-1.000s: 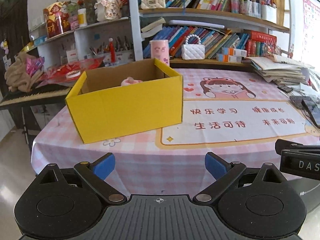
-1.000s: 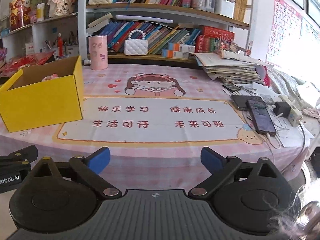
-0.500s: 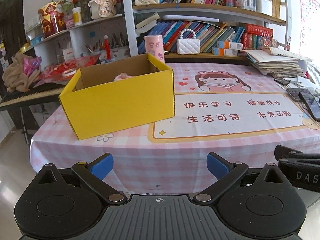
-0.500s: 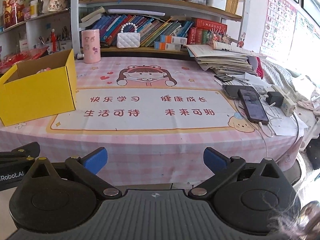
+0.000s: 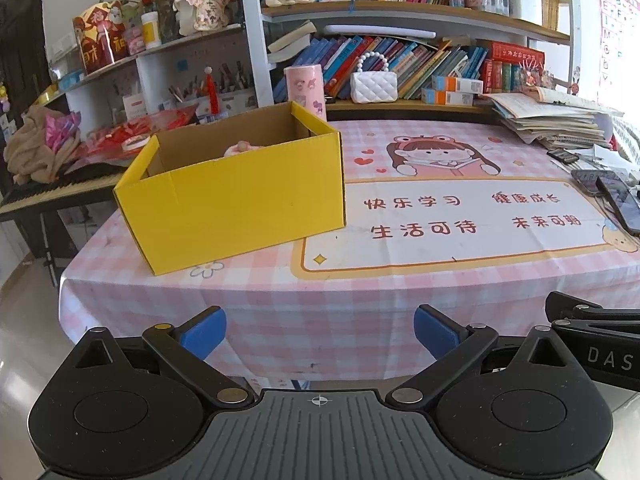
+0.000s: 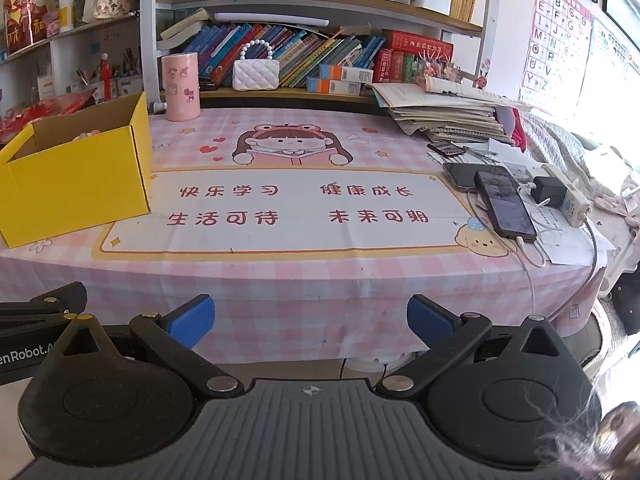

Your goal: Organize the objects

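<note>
A yellow cardboard box stands open on the left of the pink checked tablecloth; it also shows in the right wrist view. A pink object lies inside it, mostly hidden by the front wall. My left gripper is open and empty, held in front of the table's near edge. My right gripper is open and empty, also off the near edge, to the right of the left one.
A pink cylinder and a white quilted purse stand at the table's back by the bookshelf. A stack of books, phones and a charger with cables crowd the right side.
Both grippers have drawn back from the table and a little lower; the table edge and box now sit farther away in both views. Both stay open and empty.
</note>
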A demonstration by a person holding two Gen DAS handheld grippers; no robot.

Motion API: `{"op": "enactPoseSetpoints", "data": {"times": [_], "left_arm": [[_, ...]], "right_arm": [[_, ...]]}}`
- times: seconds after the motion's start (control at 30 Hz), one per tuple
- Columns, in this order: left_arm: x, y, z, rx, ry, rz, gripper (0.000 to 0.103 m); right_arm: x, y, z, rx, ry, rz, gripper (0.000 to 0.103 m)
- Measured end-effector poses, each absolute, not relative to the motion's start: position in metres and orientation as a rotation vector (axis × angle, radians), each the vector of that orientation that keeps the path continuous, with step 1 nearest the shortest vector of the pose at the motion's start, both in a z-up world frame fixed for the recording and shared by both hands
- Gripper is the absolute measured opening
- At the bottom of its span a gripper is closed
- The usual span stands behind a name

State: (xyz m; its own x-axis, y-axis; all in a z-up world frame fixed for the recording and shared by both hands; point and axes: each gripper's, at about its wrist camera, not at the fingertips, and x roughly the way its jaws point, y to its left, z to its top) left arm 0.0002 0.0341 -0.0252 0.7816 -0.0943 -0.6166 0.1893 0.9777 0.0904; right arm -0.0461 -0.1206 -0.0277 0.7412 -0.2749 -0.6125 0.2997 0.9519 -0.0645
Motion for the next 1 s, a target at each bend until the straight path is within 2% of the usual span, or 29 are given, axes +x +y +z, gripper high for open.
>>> {"op": "enactPoseSetpoints", "data": {"times": [1.0], "left_arm": [[0.013, 0.029, -0.031, 0.152, 0.693, -0.129, 0.101]], "right_arm": [[-0.033, -0.125, -0.034, 0.026, 0.691, -0.309, 0.103]]}}
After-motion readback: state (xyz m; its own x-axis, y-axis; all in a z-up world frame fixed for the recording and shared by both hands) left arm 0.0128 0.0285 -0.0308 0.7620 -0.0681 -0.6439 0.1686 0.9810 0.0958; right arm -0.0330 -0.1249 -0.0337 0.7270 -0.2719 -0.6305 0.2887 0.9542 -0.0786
